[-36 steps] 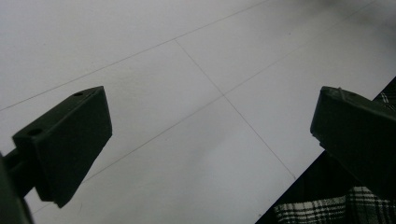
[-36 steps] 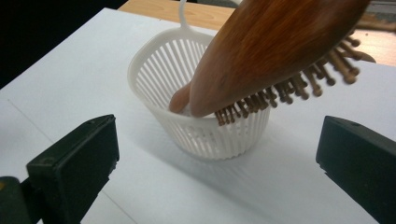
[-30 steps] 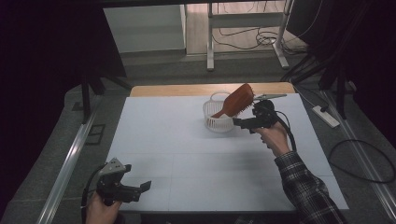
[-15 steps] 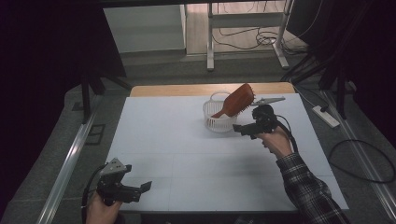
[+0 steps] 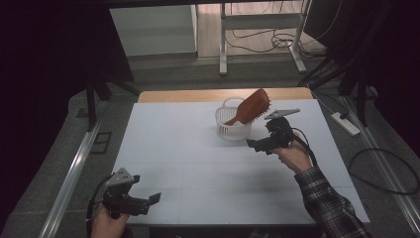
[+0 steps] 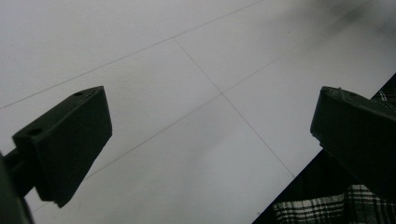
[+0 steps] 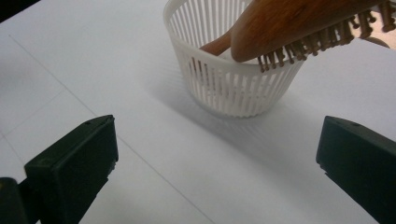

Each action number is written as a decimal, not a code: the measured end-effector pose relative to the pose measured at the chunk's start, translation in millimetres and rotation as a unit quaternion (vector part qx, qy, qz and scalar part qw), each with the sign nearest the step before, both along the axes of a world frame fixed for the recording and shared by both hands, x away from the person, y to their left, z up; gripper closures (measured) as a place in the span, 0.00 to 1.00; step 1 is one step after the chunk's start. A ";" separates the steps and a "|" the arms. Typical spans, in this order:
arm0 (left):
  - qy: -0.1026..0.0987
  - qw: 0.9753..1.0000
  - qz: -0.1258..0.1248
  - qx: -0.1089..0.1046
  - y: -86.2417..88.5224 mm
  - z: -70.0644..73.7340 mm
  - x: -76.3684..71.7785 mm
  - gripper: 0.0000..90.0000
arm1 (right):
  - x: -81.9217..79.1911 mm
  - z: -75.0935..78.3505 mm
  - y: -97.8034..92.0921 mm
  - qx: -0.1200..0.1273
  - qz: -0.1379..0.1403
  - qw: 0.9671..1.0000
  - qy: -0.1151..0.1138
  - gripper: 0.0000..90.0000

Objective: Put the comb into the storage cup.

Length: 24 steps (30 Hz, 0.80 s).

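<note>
Dim room, white table (image 5: 198, 163) lit in the middle, wooden strip along its far edge, cables and a power strip (image 5: 346, 124) on the floor beyond. Over on the far right part of the table: white slatted basket (image 5: 233, 121) standing upright, wooden hairbrush (image 5: 252, 106) propped in it, handle down inside, bristled head leaning out over the rim toward the right. Just in front and to the right of the basket, right gripper (image 5: 252, 145) held above the table, jaws spread wide, nothing between them, apart from basket and brush alike. Same from the right gripper view: basket (image 7: 229, 79) dead ahead between the two black jaws, brush (image 7: 299, 23) crossing above its rim, bristles down. Well apart at the near left corner, left gripper (image 5: 153, 199) in a hand at the table's edge, jaws wide too, gripping nothing. Left gripper view: bare white table (image 6: 187, 93) with thin lines, a plaid sleeve (image 6: 322, 210) at the lower right.
</note>
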<state>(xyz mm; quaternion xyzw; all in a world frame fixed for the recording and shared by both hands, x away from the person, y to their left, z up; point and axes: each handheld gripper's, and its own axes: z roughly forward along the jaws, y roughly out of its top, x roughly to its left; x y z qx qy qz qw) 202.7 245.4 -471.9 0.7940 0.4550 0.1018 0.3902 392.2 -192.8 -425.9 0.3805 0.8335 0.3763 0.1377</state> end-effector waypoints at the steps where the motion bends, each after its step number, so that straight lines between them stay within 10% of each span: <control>1: 0.000 1.000 0.000 0.000 0.0 0.0 0.1 0.00 | -1.3 0.0 0.1 -0.002 0.001 1.000 0.000 0.00; 24: 0.002 1.000 -0.002 -0.001 -0.2 -0.3 0.6 0.00 | -20.7 -12.1 -17.1 -0.004 0.005 1.000 0.008 0.00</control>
